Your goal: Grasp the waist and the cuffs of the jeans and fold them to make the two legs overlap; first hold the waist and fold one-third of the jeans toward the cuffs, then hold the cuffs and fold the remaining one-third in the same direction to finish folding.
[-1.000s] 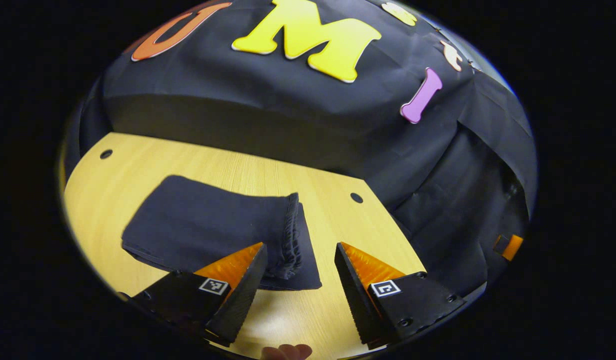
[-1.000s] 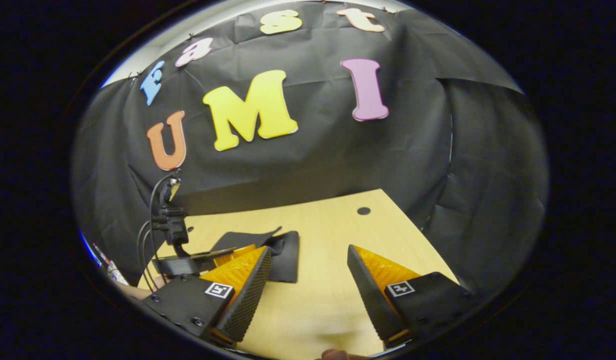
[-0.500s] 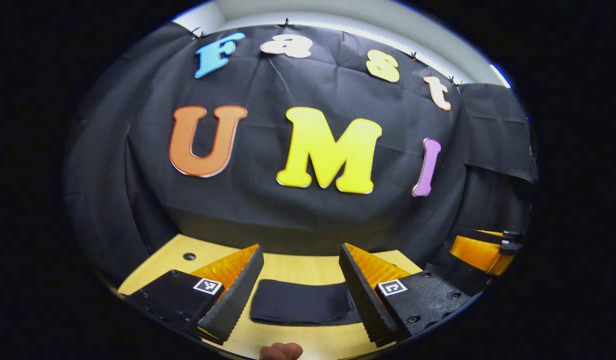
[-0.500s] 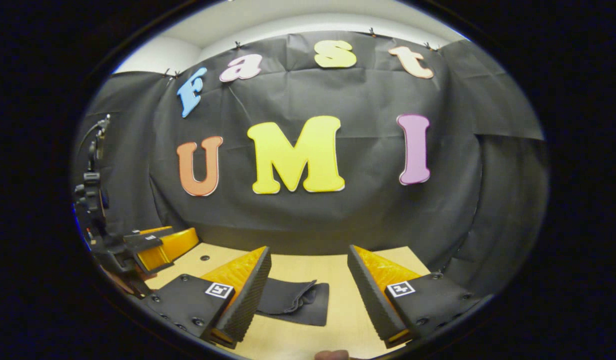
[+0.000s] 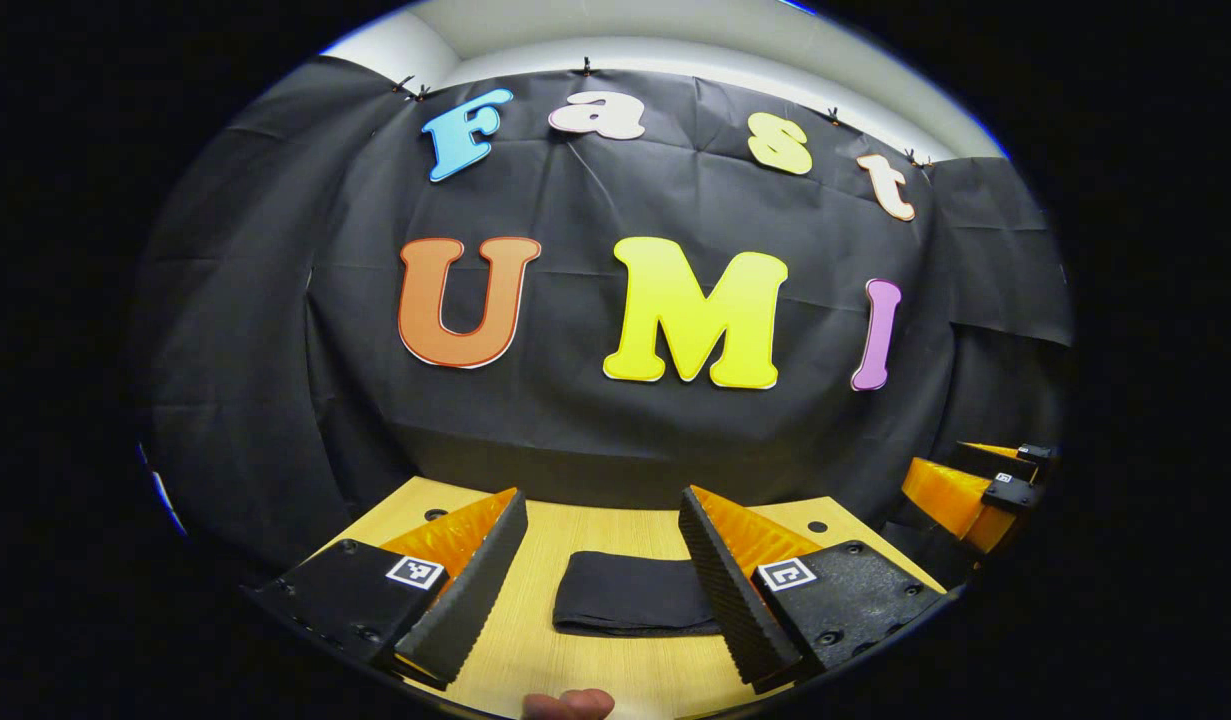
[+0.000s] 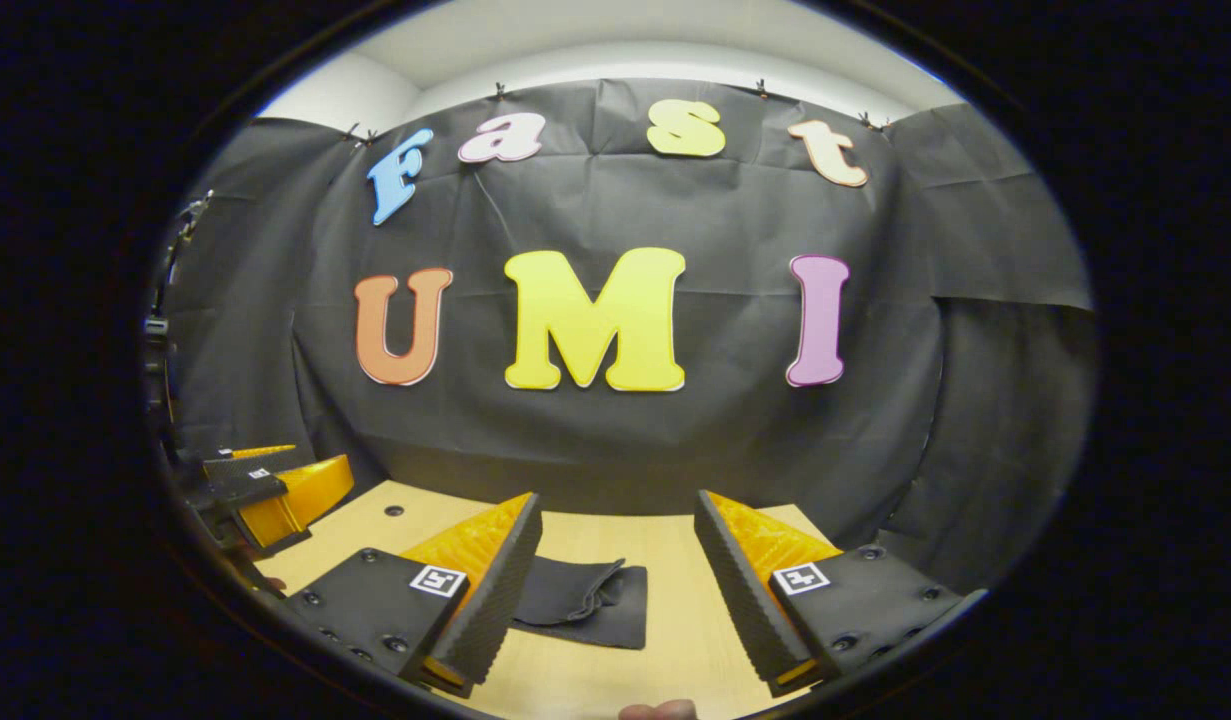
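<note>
The jeans (image 5: pixel 630 595) lie on the wooden table (image 5: pixel 565 540), folded up into a small, flat, dark bundle. In the left gripper view the bundle sits just past the fingers and a bit toward the right one, whose tip hides one end of it. In the right gripper view the jeans (image 6: pixel 587 603) lie beside the left finger, which hides one end, and a loose flap shows on top.

The left gripper (image 5: pixel 600 510) is held up above the table with its 2 fingers spread wide apart. Nothing is between them and they do not touch the jeans. The right gripper (image 6: pixel 617 512) is the same: its 2 fingers are wide apart, with nothing held, up off the table.

In the left gripper view the right gripper (image 5: pixel 980 485) shows far off at the right edge. In the right gripper view the left gripper (image 6: pixel 270 485) shows far off at the left edge.

A fingertip (image 5: pixel 570 705) of the person peeks in at the bottom edge.
</note>
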`<state>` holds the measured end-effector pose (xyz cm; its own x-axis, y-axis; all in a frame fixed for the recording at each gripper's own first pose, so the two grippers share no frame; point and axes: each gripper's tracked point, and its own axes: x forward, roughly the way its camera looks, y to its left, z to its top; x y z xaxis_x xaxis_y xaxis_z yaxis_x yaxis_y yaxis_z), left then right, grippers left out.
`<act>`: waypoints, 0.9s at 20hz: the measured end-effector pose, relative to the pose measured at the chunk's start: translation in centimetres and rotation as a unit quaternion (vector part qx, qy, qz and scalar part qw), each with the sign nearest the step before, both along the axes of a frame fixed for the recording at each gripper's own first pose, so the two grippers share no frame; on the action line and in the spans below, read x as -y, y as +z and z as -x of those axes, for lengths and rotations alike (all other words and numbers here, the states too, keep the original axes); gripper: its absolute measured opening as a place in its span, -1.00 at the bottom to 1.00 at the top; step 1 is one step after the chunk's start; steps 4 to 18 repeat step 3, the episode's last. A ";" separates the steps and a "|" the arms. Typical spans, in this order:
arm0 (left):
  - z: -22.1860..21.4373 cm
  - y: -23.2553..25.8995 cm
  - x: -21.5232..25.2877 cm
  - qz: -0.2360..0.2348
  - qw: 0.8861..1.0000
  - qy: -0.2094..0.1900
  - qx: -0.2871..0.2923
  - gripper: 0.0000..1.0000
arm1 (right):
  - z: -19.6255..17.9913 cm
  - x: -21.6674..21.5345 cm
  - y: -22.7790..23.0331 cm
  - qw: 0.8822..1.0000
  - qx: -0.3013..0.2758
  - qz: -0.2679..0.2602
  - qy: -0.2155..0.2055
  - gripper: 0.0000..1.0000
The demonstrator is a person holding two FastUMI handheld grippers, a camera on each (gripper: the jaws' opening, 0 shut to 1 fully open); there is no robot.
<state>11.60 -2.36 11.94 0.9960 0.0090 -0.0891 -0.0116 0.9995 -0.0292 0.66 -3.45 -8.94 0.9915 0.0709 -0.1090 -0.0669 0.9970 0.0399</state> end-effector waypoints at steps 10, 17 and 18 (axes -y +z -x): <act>0.2 -0.1 0.8 -0.013 1.000 -0.006 0.000 0.96 | 0.3 0.5 -0.2 1.000 -0.003 -0.005 -0.008 0.86; 0.2 -0.1 0.8 -0.013 1.000 -0.006 0.000 0.96 | 0.3 0.5 -0.2 1.000 -0.003 -0.005 -0.008 0.86; 0.2 -0.1 0.8 -0.013 1.000 -0.006 0.000 0.96 | 0.3 0.5 -0.2 1.000 -0.003 -0.005 -0.008 0.86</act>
